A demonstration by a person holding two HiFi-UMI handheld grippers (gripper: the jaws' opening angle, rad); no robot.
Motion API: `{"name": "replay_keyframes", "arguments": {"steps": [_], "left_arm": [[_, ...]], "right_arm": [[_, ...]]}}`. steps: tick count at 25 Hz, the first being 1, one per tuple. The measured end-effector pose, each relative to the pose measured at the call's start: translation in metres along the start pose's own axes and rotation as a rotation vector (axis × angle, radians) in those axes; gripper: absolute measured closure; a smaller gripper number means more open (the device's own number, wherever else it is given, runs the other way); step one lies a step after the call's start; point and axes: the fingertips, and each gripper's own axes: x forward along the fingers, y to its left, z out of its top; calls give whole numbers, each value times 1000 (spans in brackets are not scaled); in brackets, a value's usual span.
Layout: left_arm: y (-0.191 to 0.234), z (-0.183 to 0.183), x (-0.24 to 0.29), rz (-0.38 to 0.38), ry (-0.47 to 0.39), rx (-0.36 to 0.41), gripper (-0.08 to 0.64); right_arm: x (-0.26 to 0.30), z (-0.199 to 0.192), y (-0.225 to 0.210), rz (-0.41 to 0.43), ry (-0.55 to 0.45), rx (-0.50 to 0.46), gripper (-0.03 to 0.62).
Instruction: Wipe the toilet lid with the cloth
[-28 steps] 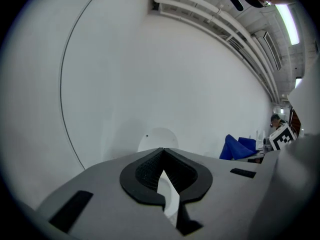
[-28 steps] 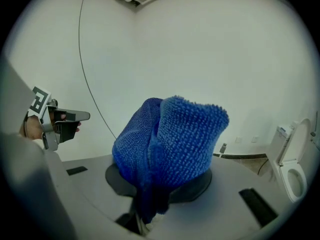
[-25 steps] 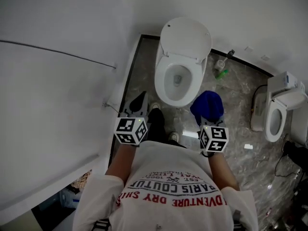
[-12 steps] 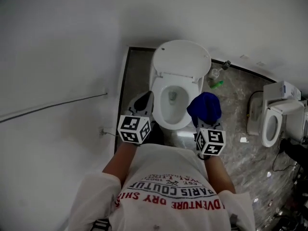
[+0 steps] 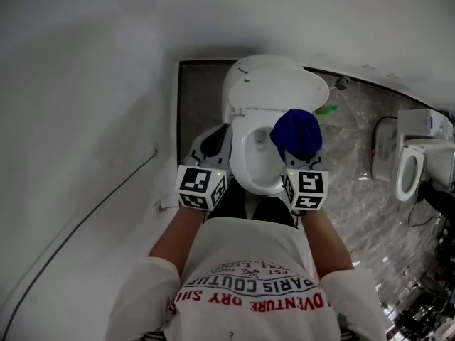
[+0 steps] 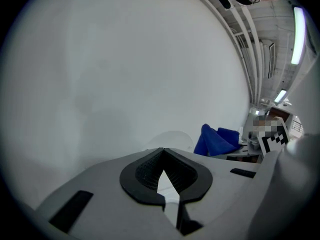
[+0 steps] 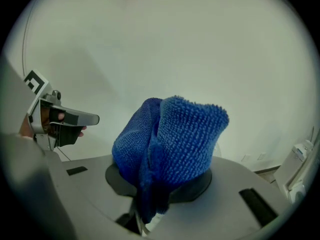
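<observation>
I see the white oval plastic toilet lid at 12 o'clock in the head view. It is raised open, with its smooth underside facing me. The deep blue microfibre cloth is bunched into a rounded lump just at 5 o'clock from the lid. Whether the two touch I cannot tell. The cloth's lower folds are pinched between the jaws of my right hand-held gripper. Its nubby pile stands upright above them.

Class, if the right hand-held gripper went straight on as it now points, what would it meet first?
Probably the raised toilet lid, with the blue cloth in the right hand-held gripper touching first; depth is unclear.
</observation>
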Motion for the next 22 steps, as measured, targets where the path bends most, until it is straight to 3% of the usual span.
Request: {"name": "replay_keyframes", "arguments": {"steps": [6,14,22], "left_arm": [[22,-24,22,20,33,-48,554],[57,-53,40,121,42,-137,554],[49,-66,45,169,57,-157,554]], "right_arm": [[66,-1,20,106,-26,-56,499],[153,-6,42,216,-49,-83,498],[186,-6,38,232,-63,-89,498]]}}
